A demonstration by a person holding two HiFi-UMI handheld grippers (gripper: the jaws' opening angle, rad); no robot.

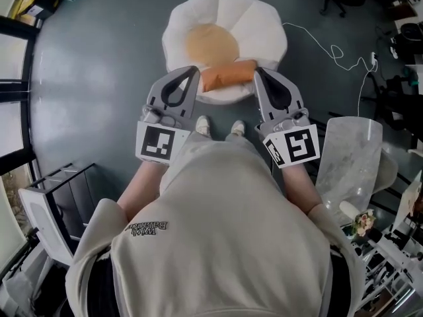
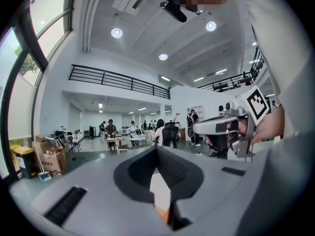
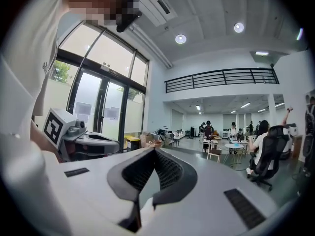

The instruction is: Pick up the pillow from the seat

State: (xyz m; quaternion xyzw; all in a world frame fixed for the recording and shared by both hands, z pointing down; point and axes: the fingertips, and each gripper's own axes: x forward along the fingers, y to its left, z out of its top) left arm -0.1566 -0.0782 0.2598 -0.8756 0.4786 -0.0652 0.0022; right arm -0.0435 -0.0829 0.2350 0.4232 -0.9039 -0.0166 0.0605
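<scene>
– Pillow point(image 1: 228, 76), orange, oblong, of soft fabric: where is it found?
– It is held crosswise between the two claws and is seen against the front edge of the white petal-shaped cushioned seat point(image 1: 264, 25) with the tan round centre.
– What writing can be read?
– "With Balance" point(image 1: 147, 228) is printed on the cream hooded top point(image 1: 225, 243) and is seen upside down. A black-and-white square marker is carried on each claw's cube.
– How are the claws posed?
– Both are pointed forward, side by side and about level, on outstretched cream sleeves. The left claw point(image 1: 195, 71) is closed on the pillow's left end, with orange showing between its jaws. The right claw point(image 1: 256, 72) is pinched tight on the right end.
</scene>
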